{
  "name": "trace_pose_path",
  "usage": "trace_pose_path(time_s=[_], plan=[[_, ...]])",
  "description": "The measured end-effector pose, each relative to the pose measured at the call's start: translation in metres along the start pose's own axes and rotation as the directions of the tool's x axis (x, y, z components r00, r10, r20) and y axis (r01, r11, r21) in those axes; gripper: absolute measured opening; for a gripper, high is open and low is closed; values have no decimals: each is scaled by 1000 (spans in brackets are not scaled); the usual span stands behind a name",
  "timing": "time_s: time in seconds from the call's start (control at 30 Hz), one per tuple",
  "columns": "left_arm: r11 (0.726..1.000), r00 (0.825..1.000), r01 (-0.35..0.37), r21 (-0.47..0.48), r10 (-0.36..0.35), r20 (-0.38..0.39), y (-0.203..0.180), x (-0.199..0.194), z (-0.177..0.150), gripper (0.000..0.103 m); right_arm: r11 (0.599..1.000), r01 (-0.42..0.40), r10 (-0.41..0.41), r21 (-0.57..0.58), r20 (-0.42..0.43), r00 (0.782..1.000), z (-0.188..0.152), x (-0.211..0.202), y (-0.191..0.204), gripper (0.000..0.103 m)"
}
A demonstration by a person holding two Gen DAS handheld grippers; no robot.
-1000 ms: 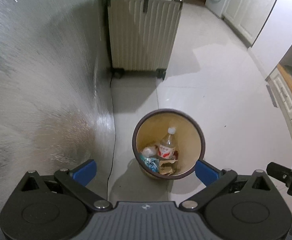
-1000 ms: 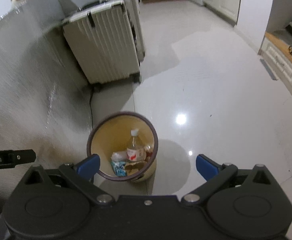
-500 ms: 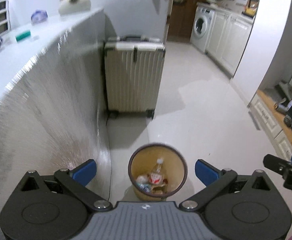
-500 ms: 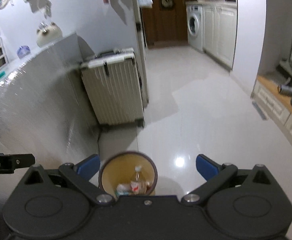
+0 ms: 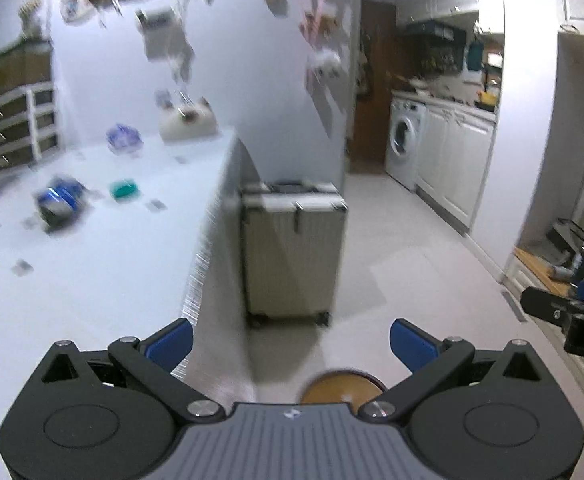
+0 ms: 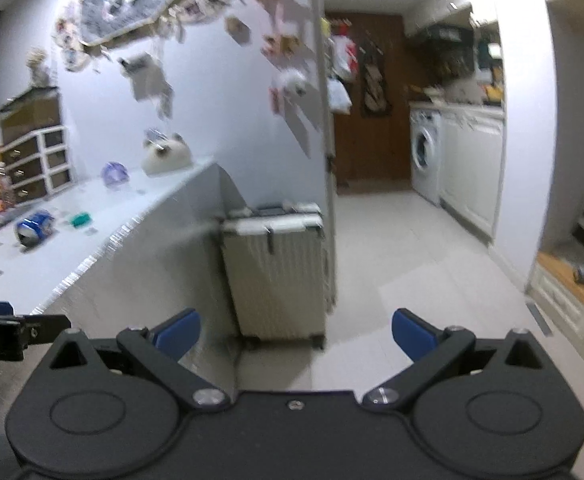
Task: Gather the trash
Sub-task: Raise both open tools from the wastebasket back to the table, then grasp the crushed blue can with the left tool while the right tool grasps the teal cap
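Note:
My left gripper (image 5: 291, 344) is open and empty, held high beside the white counter (image 5: 92, 264). A crushed blue can (image 5: 58, 200) and a small green item (image 5: 124, 189) lie on the counter; both also show in the right wrist view, the can (image 6: 34, 227) and the green item (image 6: 80, 219). The brown waste bin (image 5: 342, 388) is on the floor just under my left gripper, mostly hidden by it. My right gripper (image 6: 295, 334) is open and empty, to the right of the left one. The views are motion-blurred.
A beige suitcase (image 5: 294, 256) stands on the floor against the counter's end. A washing machine (image 5: 406, 140) and white cabinets (image 5: 456, 160) line the right wall. A white cat-shaped object (image 5: 188, 122) and a bluish object (image 5: 124, 138) sit at the counter's back.
Both grippers have risen and tilted up from looking down into the bin to looking across the counter and room. The bin has slipped to the bottom edge or out of view.

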State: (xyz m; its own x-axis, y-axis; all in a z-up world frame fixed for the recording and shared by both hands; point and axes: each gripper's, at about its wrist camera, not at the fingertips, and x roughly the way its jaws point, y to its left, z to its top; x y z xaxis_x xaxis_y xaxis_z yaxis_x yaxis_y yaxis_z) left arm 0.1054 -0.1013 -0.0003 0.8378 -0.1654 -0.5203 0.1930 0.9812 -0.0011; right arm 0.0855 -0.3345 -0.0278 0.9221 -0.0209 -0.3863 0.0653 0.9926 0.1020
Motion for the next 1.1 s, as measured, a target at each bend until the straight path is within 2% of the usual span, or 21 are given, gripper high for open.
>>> trace_pose_path(time_s=[0.23, 0.43, 0.5, 0.6, 0.7, 0.87, 1.1], plan=[[996, 990, -91, 2, 91, 109, 51, -45, 32, 103, 992, -114, 119, -62, 84, 989, 42, -8, 55, 103], [992, 980, -126, 19, 122, 159, 96, -61, 55, 103, 977, -191, 203, -95, 134, 970, 80, 4, 103, 103], [986, 974, -163, 28, 156, 165, 110, -60, 64, 103, 972, -211, 224, -103, 140, 964, 92, 15, 118, 103], [977, 965, -208, 41, 198, 170, 136, -52, 81, 103, 965, -229, 245, -126, 138, 960, 109, 29, 139, 103], [971, 958, -239, 11, 234, 168, 167, -43, 102, 103, 957, -244, 265, -156, 135, 955, 129, 46, 162, 103], [969, 959, -243, -51, 248, 140, 218, -14, 134, 103, 941, -279, 304, -193, 115, 946, 157, 79, 195, 103], [963, 965, -221, -153, 239, 112, 279, 49, 165, 103, 921, -313, 338, -232, 79, 938, 204, 145, 249, 103]])
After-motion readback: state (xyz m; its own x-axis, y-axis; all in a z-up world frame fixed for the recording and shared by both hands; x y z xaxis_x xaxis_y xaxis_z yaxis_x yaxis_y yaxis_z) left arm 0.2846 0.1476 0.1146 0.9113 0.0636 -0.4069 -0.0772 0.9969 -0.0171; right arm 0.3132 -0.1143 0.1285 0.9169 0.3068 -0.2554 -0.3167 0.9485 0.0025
